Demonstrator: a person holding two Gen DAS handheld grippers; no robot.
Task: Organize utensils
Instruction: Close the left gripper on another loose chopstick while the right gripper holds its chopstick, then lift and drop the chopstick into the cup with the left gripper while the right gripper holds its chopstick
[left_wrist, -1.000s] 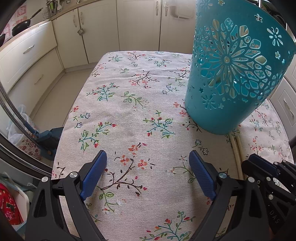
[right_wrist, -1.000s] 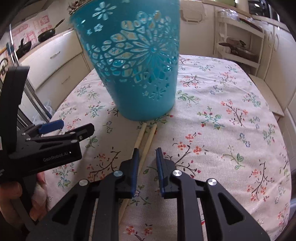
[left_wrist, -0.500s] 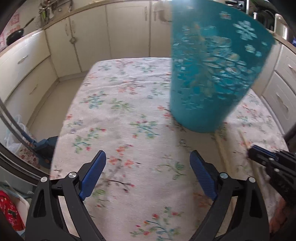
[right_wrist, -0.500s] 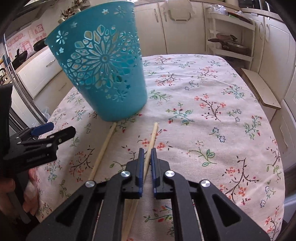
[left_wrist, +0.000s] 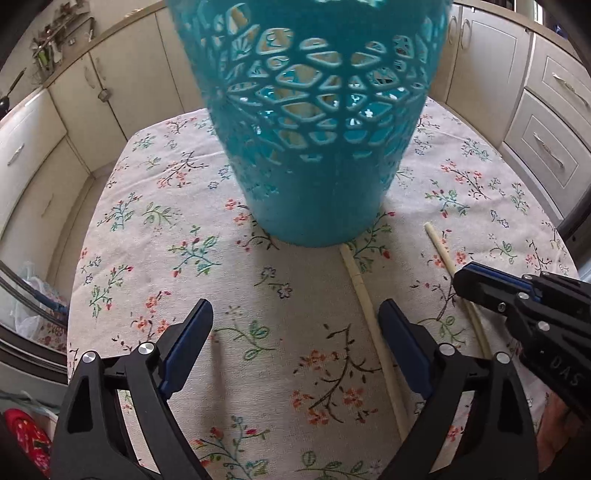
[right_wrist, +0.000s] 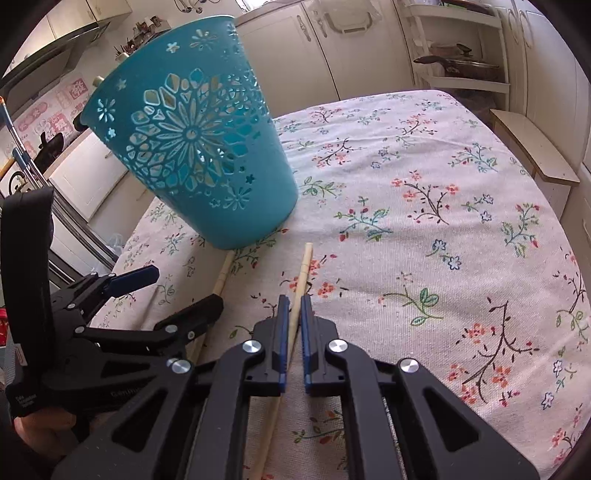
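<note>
From the left wrist, the left tongs (left_wrist: 295, 332) stand wide and have just narrowed slightly, with nothing between them but the floral cloth of the counter (left_wrist: 147, 229). The teal basket (left_wrist: 314, 147) stands just ahead. One chopstick (left_wrist: 369, 317) runs from the basket's base past the inner side of the right-hand finger. A second chopstick (left_wrist: 443, 258) lies right of the basket, reaching into the right tongs (left_wrist: 465, 280).

From the right wrist, the right tongs (right_wrist: 294, 306) are clamped on the second chopstick (right_wrist: 304, 269), its tip pointing toward the basket (right_wrist: 207, 155). The other chopstick (right_wrist: 223, 273) lies at the basket's base, beside the left tongs (right_wrist: 177, 291).
</note>
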